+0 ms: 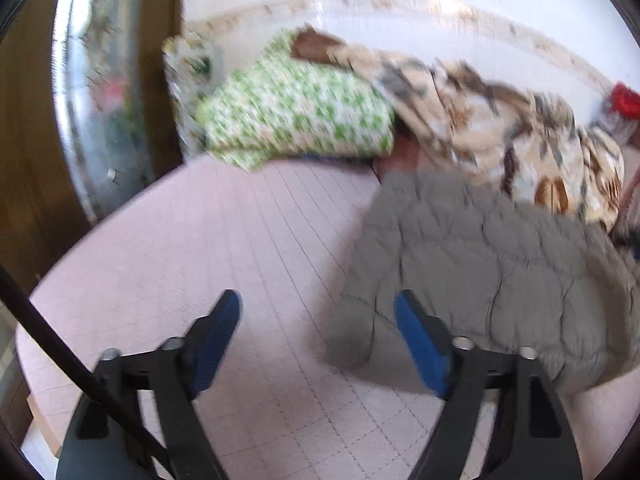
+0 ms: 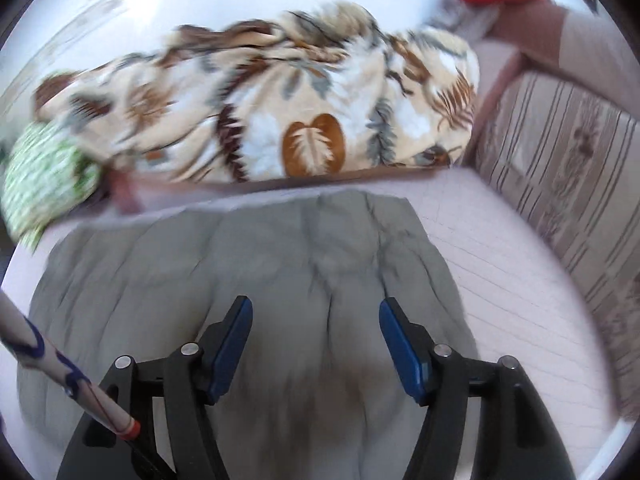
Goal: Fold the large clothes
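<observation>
A grey quilted puffer jacket (image 2: pixel 248 280) lies spread flat on a pale pink quilted mattress (image 1: pixel 200 240), its far hem running along the mattress's far edge, just in front of a heaped leaf-print blanket (image 2: pixel 280 112) and a green-and-white patterned bundle (image 1: pixel 296 116) near the far left corner. The right gripper (image 2: pixel 316 344) hangs over the middle of the jacket with its blue-padded jaws spread apart and nothing between them; the left gripper (image 1: pixel 318 336) is likewise released and empty, poised over bare mattress just beside the jacket's left edge, where a sleeve or cuff (image 1: pixel 352 332) juts out toward the near side. Both views are smeared by motion, so seams and the zip cannot be read. The step appears to be the approach for a first fold, with no fold visibly made yet. To do it well, the left jaws should probably come down on the outer edge of that protruding sleeve and pinch through all of the padded layers, not just the slippery shell, since puffy fabric tends to spring back and slide out. The right would best take a matching point on the same side, so both lift together and carry the edge across evenly. Keep the lift low, so the jacket does not drag toward the blanket at the far edge.
</observation>
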`<action>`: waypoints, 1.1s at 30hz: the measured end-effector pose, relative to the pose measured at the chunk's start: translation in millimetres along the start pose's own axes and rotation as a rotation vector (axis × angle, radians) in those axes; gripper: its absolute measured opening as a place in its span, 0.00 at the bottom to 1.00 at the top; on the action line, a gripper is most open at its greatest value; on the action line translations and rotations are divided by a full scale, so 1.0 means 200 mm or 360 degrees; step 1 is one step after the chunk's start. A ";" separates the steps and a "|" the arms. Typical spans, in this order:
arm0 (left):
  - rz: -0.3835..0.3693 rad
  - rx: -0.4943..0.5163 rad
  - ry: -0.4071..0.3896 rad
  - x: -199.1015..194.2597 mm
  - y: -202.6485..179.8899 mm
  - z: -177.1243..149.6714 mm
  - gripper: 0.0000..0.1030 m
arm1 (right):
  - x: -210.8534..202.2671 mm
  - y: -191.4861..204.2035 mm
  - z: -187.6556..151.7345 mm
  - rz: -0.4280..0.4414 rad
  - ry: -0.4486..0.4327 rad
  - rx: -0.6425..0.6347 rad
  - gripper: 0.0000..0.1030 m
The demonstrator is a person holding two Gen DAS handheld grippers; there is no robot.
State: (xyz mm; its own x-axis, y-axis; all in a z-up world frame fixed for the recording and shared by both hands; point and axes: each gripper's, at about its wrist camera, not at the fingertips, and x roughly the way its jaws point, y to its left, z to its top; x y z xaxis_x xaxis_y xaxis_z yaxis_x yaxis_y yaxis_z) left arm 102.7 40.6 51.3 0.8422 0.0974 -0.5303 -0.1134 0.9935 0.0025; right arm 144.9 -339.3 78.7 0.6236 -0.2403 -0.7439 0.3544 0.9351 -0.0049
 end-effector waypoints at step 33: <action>-0.0211 0.0168 -0.0196 -1.18 -0.16 -0.23 0.91 | -1.12 -0.17 -0.95 -0.0130 -0.0158 -0.0077 0.79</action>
State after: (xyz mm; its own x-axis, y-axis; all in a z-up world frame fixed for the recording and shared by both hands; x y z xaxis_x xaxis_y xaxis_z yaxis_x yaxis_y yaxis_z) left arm -116.7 -16.3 138.1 0.9048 -0.0346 -0.4245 0.0530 0.9981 0.0315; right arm -140.1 -267.9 118.6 0.6610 -0.3383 -0.6698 0.3739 0.9224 -0.0968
